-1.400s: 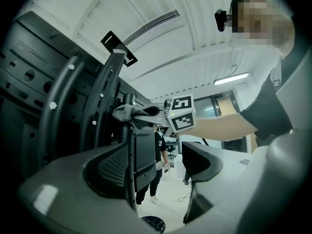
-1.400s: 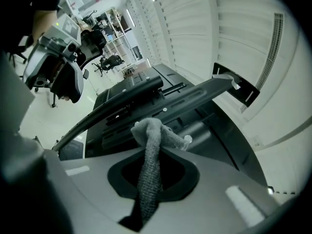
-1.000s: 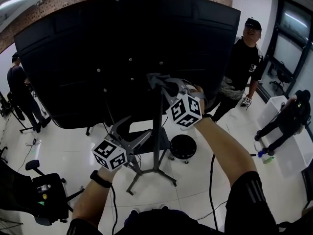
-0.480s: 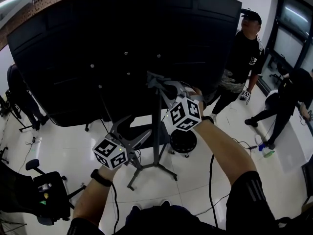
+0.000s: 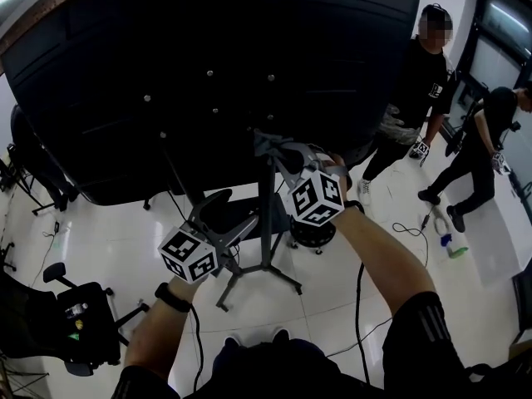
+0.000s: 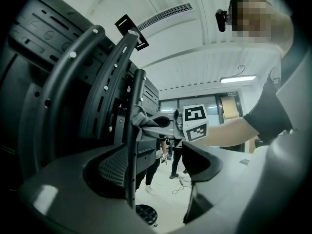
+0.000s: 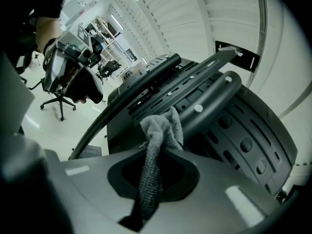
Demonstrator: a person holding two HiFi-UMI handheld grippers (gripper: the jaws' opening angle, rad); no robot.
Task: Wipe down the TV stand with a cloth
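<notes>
1. A soft grey knitted cloth (image 7: 161, 130) is being clenched in the right claw (image 7: 156, 172). Its bunched end is sticking out past the tips and seemingly pressing on the curved mount arms of the dark metal TV stand (image 5: 266, 223), behind the big black screen (image 5: 208, 56).
2. The left claw (image 6: 158, 160) is being held released. A thin dark bar (image 6: 134, 145) of the stand is passing between its jaws, close by one, without being pinched.
3. The cloth is being judged light, limp and grippy, and best pinched mid-length so that a fat wad leads. The stand is being judged stiff and heavy, and best steadied by that bar.
4. The cloth's long axis is being kept along the claw's line, pointing at the mount. The stand's pole is standing upright on splayed legs on the white floor (image 5: 100, 248).
</notes>
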